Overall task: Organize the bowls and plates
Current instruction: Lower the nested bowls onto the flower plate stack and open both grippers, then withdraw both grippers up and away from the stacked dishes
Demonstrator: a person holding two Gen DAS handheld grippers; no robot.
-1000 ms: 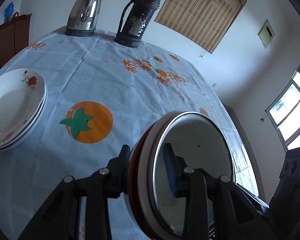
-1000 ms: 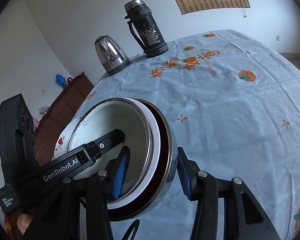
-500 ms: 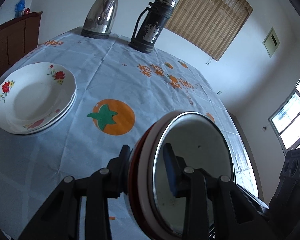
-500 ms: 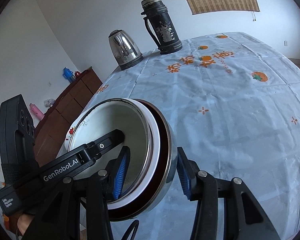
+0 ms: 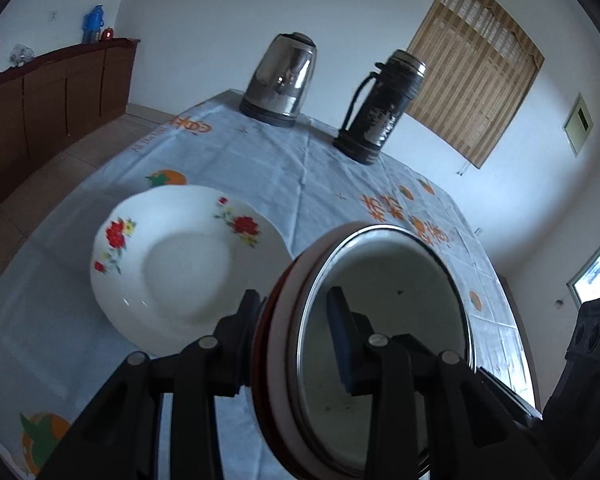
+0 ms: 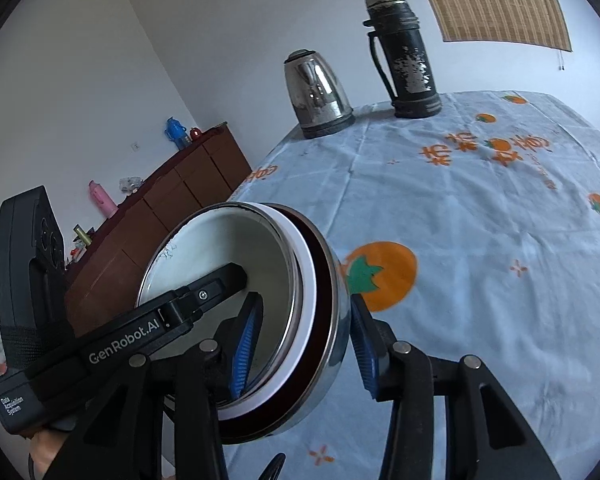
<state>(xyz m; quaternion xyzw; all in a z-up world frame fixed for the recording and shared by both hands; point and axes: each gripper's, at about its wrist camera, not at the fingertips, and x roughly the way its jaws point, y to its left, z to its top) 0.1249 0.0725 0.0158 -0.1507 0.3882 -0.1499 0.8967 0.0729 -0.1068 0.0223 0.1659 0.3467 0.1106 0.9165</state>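
Note:
A nested stack of bowls [image 5: 384, 304], steel inside and outside with white and dark red ones between, hangs tilted on edge above the table. My left gripper [image 5: 294, 304] is shut on its rim, one pad inside and one outside. My right gripper [image 6: 304, 320] straddles the opposite rim of the stack [image 6: 220, 248]; its jaws are closing, blue pads against the inner and outer walls. The left gripper's finger [image 6: 204, 292] reaches into the bowl in the right wrist view. White plates with red flowers [image 5: 180, 256] lie stacked on the tablecloth just left of and behind the bowls.
A steel kettle [image 5: 282, 80] and a dark thermos [image 5: 380, 108] stand at the table's far end. The pale blue tablecloth [image 6: 480, 220] with orange fruit prints stretches to the right. A brown cabinet [image 6: 160, 208] with bottles on top lines the wall on the left.
Both grippers have carried the bowl stack leftward across the table. The flowered plates have come from the left edge of the left wrist view to just beside the stack.

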